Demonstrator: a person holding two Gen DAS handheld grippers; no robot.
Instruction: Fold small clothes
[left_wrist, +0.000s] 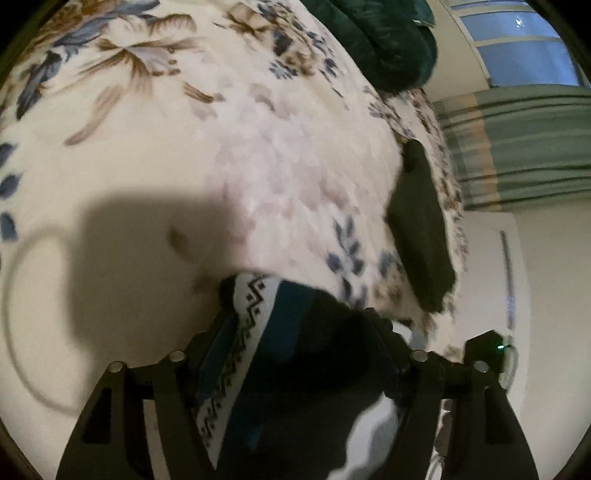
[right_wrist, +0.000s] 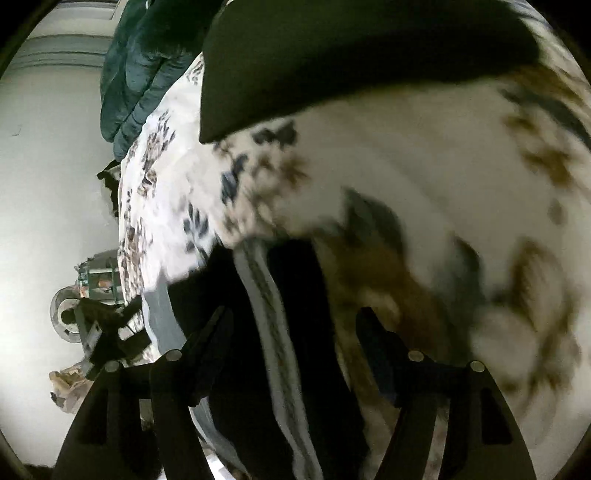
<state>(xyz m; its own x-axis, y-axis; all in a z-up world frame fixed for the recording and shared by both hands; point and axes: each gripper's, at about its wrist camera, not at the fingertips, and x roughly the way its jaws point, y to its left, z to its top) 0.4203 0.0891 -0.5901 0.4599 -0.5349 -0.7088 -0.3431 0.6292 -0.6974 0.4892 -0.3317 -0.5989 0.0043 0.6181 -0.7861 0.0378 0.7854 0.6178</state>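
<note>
A small garment (left_wrist: 258, 306), white with a black zigzag pattern, a blue band and a black part, is bunched between the fingers of my left gripper (left_wrist: 295, 332), which is shut on it just above the floral blanket (left_wrist: 184, 166). In the right wrist view the same kind of dark garment with grey stripes (right_wrist: 288, 280) lies between the fingers of my right gripper (right_wrist: 295, 325). Those jaws stand wide apart and the right finger (right_wrist: 373, 332) is clear of the cloth. The picture is blurred there.
A black folded cloth (left_wrist: 421, 229) (right_wrist: 332, 55) lies near the bed's edge. A dark green puffer jacket (left_wrist: 380, 40) (right_wrist: 136, 74) sits at the far end. Beyond the edge are a pale floor (right_wrist: 44, 184), some clutter (right_wrist: 92, 280), a striped curtain (left_wrist: 517, 147) and a window (left_wrist: 524, 44).
</note>
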